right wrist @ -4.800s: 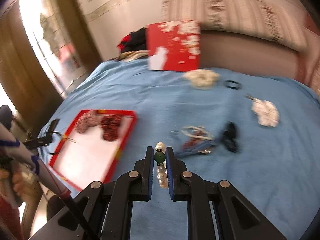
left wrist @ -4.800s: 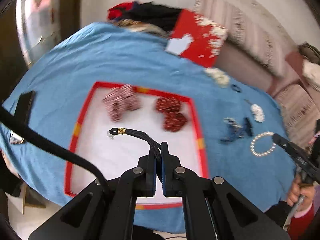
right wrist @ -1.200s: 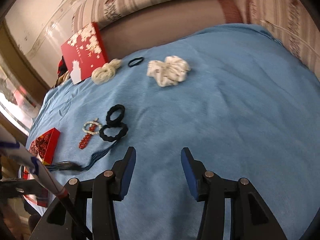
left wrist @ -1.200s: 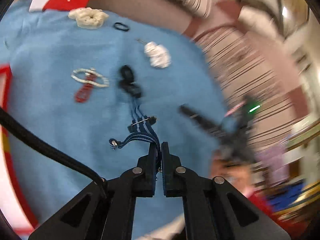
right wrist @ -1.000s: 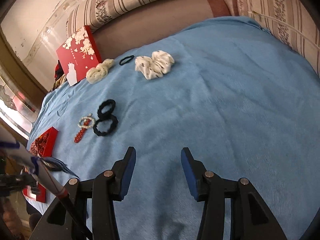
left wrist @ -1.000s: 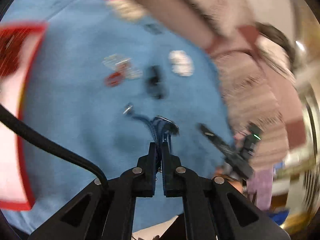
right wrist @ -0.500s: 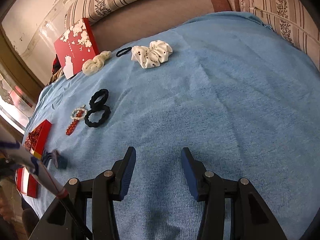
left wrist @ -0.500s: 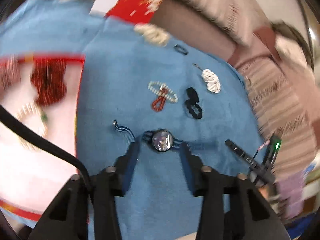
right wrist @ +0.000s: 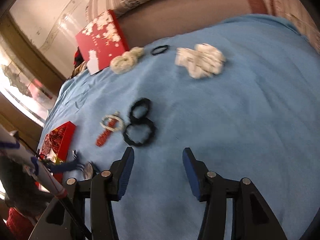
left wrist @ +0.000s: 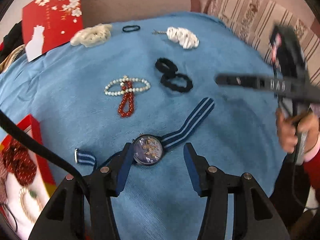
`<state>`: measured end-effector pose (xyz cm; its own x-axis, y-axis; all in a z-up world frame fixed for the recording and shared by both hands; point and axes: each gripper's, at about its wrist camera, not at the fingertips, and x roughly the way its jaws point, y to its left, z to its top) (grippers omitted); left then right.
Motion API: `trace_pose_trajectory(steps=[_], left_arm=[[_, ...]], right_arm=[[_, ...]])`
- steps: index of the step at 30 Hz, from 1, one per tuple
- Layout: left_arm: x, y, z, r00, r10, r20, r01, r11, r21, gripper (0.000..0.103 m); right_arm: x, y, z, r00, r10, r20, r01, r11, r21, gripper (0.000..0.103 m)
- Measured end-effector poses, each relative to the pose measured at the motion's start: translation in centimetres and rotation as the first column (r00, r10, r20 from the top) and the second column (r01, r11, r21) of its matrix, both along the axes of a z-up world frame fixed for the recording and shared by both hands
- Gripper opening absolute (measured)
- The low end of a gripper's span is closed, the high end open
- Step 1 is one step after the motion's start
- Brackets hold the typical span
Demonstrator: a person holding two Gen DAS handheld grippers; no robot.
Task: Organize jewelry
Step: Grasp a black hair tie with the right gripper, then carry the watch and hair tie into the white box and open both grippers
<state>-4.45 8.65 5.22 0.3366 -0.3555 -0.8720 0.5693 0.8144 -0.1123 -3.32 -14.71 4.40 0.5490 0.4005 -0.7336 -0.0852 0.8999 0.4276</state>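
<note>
A watch (left wrist: 148,150) with a blue striped strap lies face up on the blue cloth (left wrist: 230,124), between the fingers of my open left gripper (left wrist: 158,152). A pearl bracelet (left wrist: 128,84) crosses a red bead bracelet (left wrist: 126,103) beyond it. Two black scrunchies (left wrist: 173,77) lie to their right. The red tray (left wrist: 34,144) at the left holds red beaded pieces and a pearl bracelet. My right gripper (right wrist: 158,157) is open and empty, just short of the black scrunchies (right wrist: 140,125). The watch shows dimly at the lower left of the right wrist view (right wrist: 88,170).
A red box with white blossoms (left wrist: 52,24) leans at the back left. A cream scrunchie (left wrist: 92,35), a thin black hair tie (left wrist: 131,28) and a white dotted scrunchie (left wrist: 183,38) lie at the far side. A striped sofa (left wrist: 250,20) stands behind.
My left gripper carried the watch by its strap toward the tray side, then opened and let it go on the cloth. My right gripper stayed open and moved closer to the black scrunchies.
</note>
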Motion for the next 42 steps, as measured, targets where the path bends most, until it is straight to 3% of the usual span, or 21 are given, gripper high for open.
trace_pose_trajectory(steps=[4,10,14,15,16,18,20,22,25,32,36,39,42], left_arm=[[0.3,-0.1,-0.7,0.999,-0.04,-0.014,0.04,0.999,-0.015,0.056],[0.1,-1.0,-1.9,0.994,-0.108,0.004,0.107,0.993,0.046,0.064],[0.3,-1.0,-2.0,0.996,-0.092,0.001,0.092,0.995,0.028,0.065],[0.4,-1.0,-1.9,0.997,-0.08,-0.003,0.08,0.997,0.022,0.062],[0.5,-0.9,-1.9,0.998,-0.063,-0.006,0.063,0.998,0.022,0.057],[0.8,-0.6,-1.7,1.0,-0.028,-0.005,0.028,0.999,0.022,0.038],[1.1,-0.3,-1.6,1.0,0.003,-0.024,-0.003,1.0,-0.002,0.038],[0.9,-0.2,-1.5,1.0,0.016,-0.017,-0.016,1.0,0.0,0.038],[0.1,-0.4,-1.2,0.999,0.032,0.005,-0.032,0.999,0.014,0.038],[-2.4,1.7,2.7,0.992,0.114,0.045,-0.11,0.991,-0.081,0.038],[-4.5,4.8,5.9,0.98,0.189,0.061,-0.178,0.972,-0.151,0.038],[-6.0,8.5,7.9,0.961,0.269,0.056,-0.254,0.947,-0.197,0.038],[-7.4,12.9,9.2,0.921,0.382,0.081,-0.365,0.916,-0.169,0.038]], right_arm=[[2.7,3.1,0.0,0.998,0.064,-0.004,-0.064,0.996,-0.059,0.056],[6.0,7.0,-1.6,0.992,0.116,-0.042,-0.121,0.981,-0.153,0.056],[6.7,7.6,-1.7,0.994,0.108,-0.033,-0.112,0.975,-0.191,0.056],[6.9,7.6,-1.7,0.994,0.105,-0.036,-0.11,0.975,-0.194,0.055],[7.0,7.5,-1.7,0.995,0.097,-0.039,-0.103,0.972,-0.211,0.044],[7.1,7.2,-1.9,0.994,0.096,-0.05,-0.105,0.972,-0.21,0.036],[7.0,6.5,-1.8,0.995,0.09,-0.053,-0.098,0.977,-0.188,0.021],[6.7,6.1,-1.5,0.995,0.081,-0.053,-0.089,0.98,-0.175,0.014],[5.6,5.1,-0.4,0.998,0.064,-0.026,-0.067,0.985,-0.16,0.012],[2.8,3.6,2.9,0.998,0.047,0.038,-0.041,0.991,-0.129,0.011],[0.9,4.1,4.9,0.995,0.069,0.071,-0.06,0.992,-0.113,0.011],[-0.5,5.6,6.5,0.989,0.108,0.096,-0.099,0.99,-0.102,0.012],[-1.7,7.9,7.6,0.98,0.169,0.107,-0.159,0.983,-0.091,0.012]])
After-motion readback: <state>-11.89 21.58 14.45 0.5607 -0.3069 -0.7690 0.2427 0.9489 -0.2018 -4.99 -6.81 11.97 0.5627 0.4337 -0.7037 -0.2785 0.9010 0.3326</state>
